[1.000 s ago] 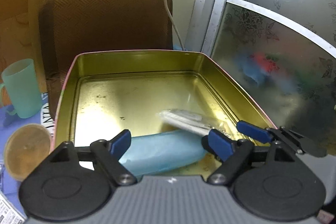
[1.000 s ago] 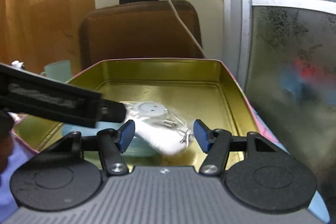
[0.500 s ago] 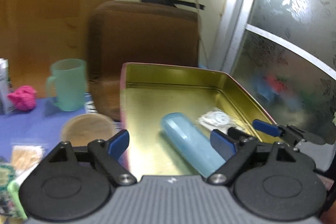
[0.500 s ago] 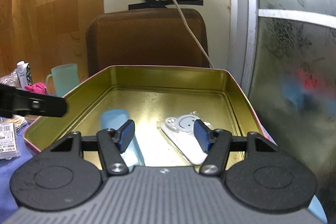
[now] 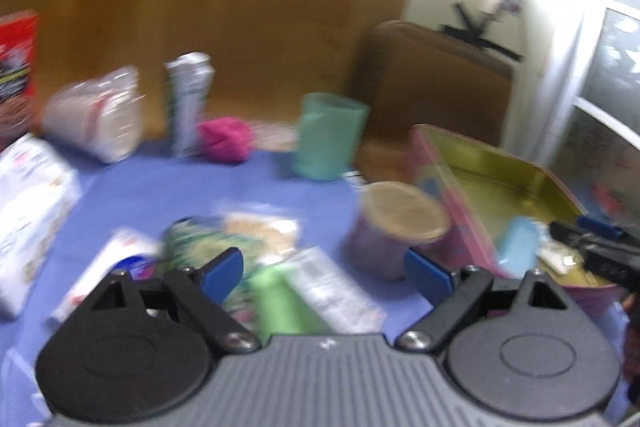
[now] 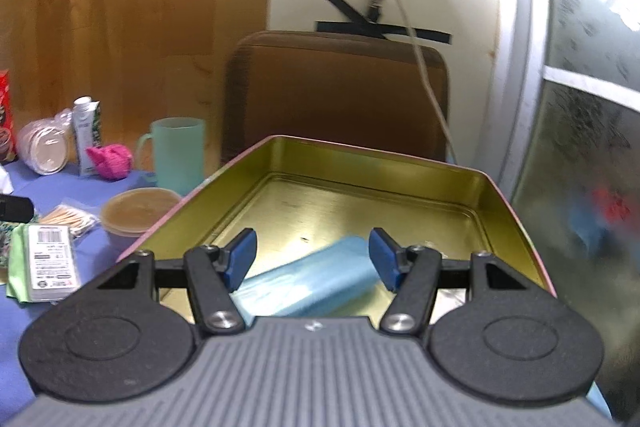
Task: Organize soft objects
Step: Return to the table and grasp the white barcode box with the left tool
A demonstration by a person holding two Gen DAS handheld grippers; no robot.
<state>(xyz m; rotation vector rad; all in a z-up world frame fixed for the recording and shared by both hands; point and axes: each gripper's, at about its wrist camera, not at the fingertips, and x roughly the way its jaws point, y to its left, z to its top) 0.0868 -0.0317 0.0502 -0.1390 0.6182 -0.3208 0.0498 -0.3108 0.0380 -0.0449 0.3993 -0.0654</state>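
Right hand-held gripper, jaws apart and empty, above blue soft roll in tin; left hand-held gripper wide, empty, over tabletop packets.

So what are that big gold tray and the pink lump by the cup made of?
The tray looks like thin metal, probably tinplate: its gold inside is glossy, mirrors the light and has pressed, rounded corners. The pink lump looks like knitted or crocheted yarn: matte, fuzzy-edged and slumped, though too small to be sure.
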